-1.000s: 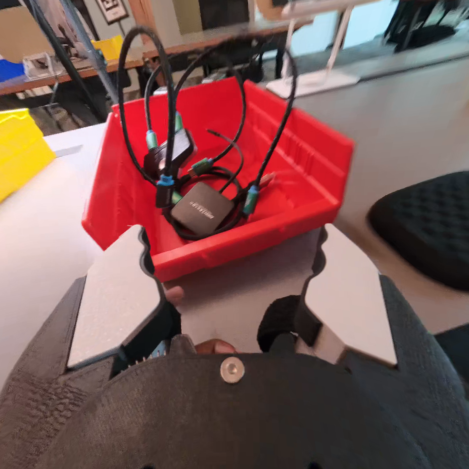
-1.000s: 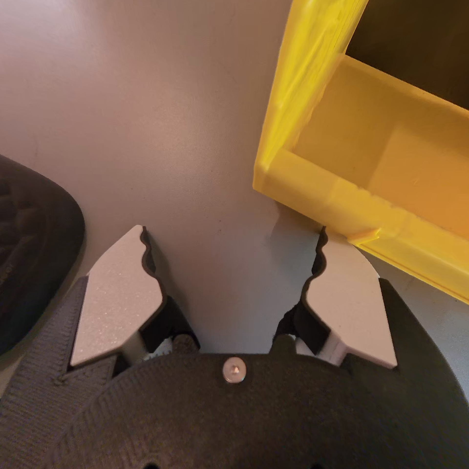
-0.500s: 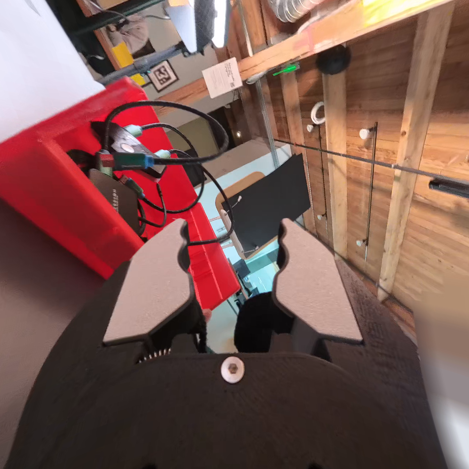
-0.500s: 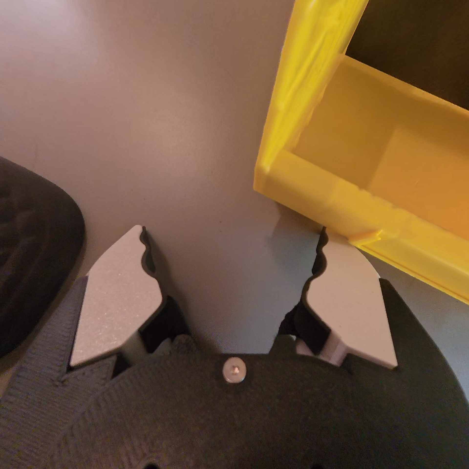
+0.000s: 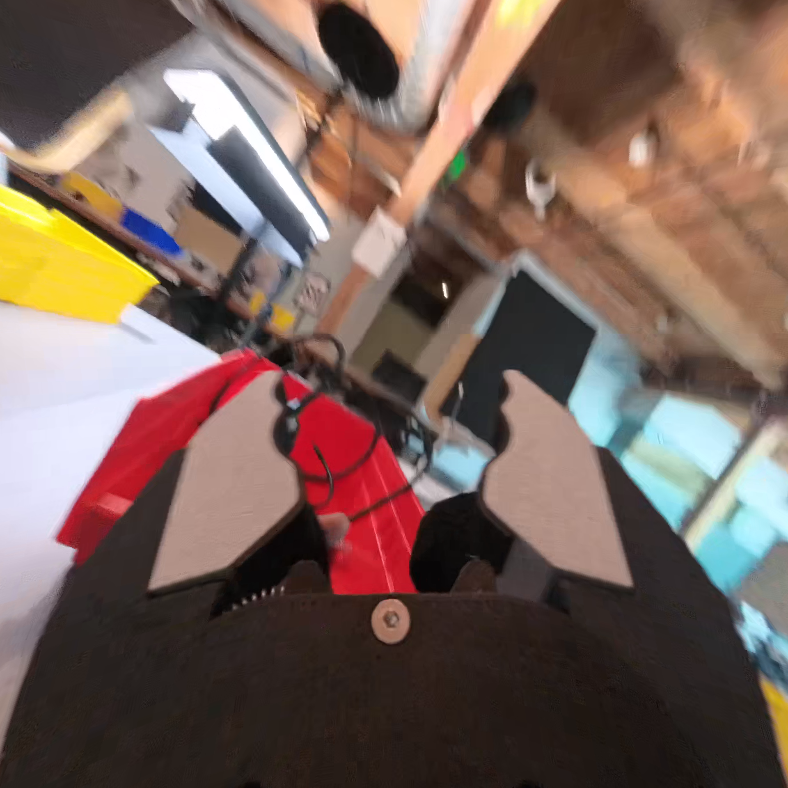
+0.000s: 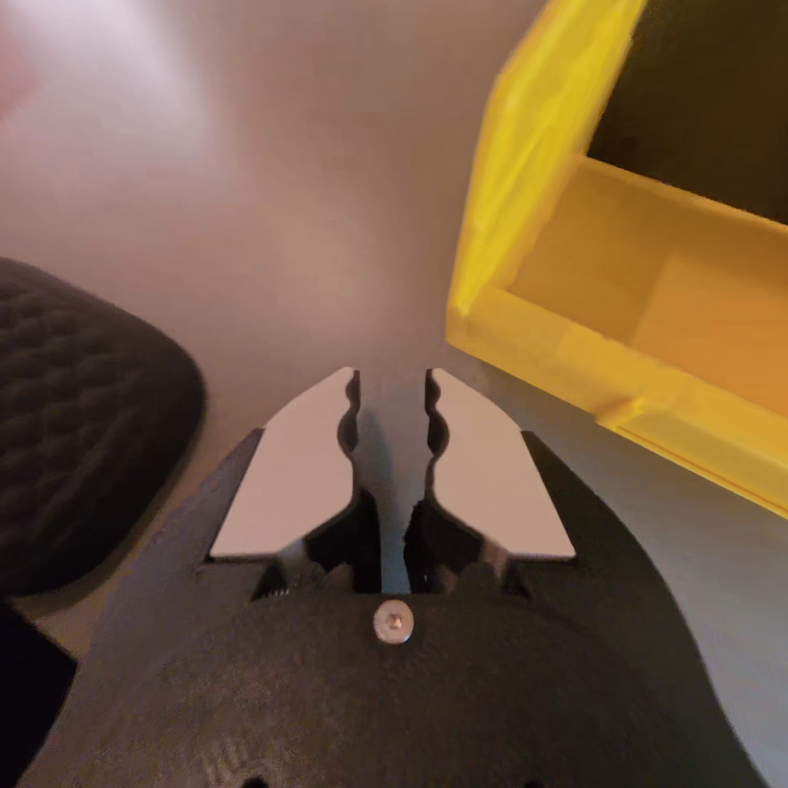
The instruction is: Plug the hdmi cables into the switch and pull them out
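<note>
In the blurred left wrist view, the red bin (image 5: 162,430) sits on the white table (image 5: 64,383), with black HDMI cables (image 5: 341,469) looping out of it. The switch is hidden from view. My left gripper (image 5: 392,379) is open and empty, tilted up above the bin's near right side, so much of the view is room and ceiling. My right gripper (image 6: 392,375) is almost shut on nothing, with a narrow gap between its tips. It hangs over the bare grey table (image 6: 256,213), away from the cables.
A yellow bin (image 6: 554,341) stands just right of my right gripper and also shows at the far left in the left wrist view (image 5: 64,273). A black mesh chair cushion (image 6: 85,405) lies at the table edge on the left.
My left gripper swung up from looking down into the red bin and is still moving; its jaws narrowed, then widened. My right gripper stayed in place and closed from wide open to nearly shut.
</note>
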{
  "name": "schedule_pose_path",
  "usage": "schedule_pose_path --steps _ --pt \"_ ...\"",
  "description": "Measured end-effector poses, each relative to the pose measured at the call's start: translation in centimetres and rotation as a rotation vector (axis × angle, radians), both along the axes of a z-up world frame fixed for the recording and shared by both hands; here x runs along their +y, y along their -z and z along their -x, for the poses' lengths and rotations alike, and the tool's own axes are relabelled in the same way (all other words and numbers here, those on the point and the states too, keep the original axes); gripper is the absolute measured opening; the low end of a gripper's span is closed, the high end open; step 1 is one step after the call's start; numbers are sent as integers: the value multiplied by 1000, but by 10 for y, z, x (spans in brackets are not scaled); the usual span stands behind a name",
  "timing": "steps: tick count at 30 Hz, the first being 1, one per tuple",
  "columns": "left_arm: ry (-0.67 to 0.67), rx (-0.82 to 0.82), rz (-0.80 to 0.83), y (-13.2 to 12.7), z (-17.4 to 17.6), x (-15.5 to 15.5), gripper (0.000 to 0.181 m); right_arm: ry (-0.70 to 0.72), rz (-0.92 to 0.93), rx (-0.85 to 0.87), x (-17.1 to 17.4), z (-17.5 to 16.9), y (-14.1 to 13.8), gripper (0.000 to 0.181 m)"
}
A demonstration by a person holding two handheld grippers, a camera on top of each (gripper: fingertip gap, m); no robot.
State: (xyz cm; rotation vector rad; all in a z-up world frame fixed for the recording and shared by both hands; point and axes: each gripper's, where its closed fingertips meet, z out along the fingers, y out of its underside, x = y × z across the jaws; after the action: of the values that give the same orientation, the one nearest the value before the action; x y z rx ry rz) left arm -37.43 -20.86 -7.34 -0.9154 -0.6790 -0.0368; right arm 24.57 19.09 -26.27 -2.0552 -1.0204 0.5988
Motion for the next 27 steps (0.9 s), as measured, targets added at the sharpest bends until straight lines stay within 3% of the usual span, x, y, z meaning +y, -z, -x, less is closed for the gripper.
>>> schedule_pose_path --steps 2,4,6,8,9,10,12,15,16,17,18,20,21,23,24,27 --pt "-197 27 7 7 12 -29 32 -54 -31 156 -7 9 -21 27" --pt "-439 100 164 24 15 -49 14 -127 -121 362 -16 17 -54 26" --pt "-576 204 386 37 14 -49 14 -222 -291 539 -30 20 -91 26" --pt "-480 255 596 48 11 -24 30 -273 -437 648 -46 20 -116 37" --pt "-390 208 687 57 9 -10 58 -260 -496 686 -50 20 -125 55" --pt "-264 107 821 75 7 4 100 -235 -550 720 -53 20 -134 80" --pt "75 -99 1109 118 -15 22 134 -258 -645 762 -66 26 -146 109" --pt "310 -57 1271 129 -42 31 137 -277 -675 792 -79 39 -156 145" --pt "405 -14 1240 121 -57 37 134 -300 -666 797 -84 43 -158 146" --pt "543 58 1173 108 -78 44 112 -321 -663 803 -89 47 -160 146" --pt "685 156 1089 92 -102 49 75 -326 -672 802 -92 49 -161 146" --pt "838 380 933 63 -135 51 15 -319 -695 739 -91 56 -157 144" --pt "824 467 880 54 -138 54 9 -334 -708 686 -92 60 -151 137" --pt "672 515 797 44 -126 67 11 -343 -764 568 -92 68 -139 112" --pt "600 486 740 41 -122 76 22 -349 -795 522 -93 72 -134 110" --pt "599 459 388 17 -154 96 91 -410 -847 527 -111 95 -130 105"
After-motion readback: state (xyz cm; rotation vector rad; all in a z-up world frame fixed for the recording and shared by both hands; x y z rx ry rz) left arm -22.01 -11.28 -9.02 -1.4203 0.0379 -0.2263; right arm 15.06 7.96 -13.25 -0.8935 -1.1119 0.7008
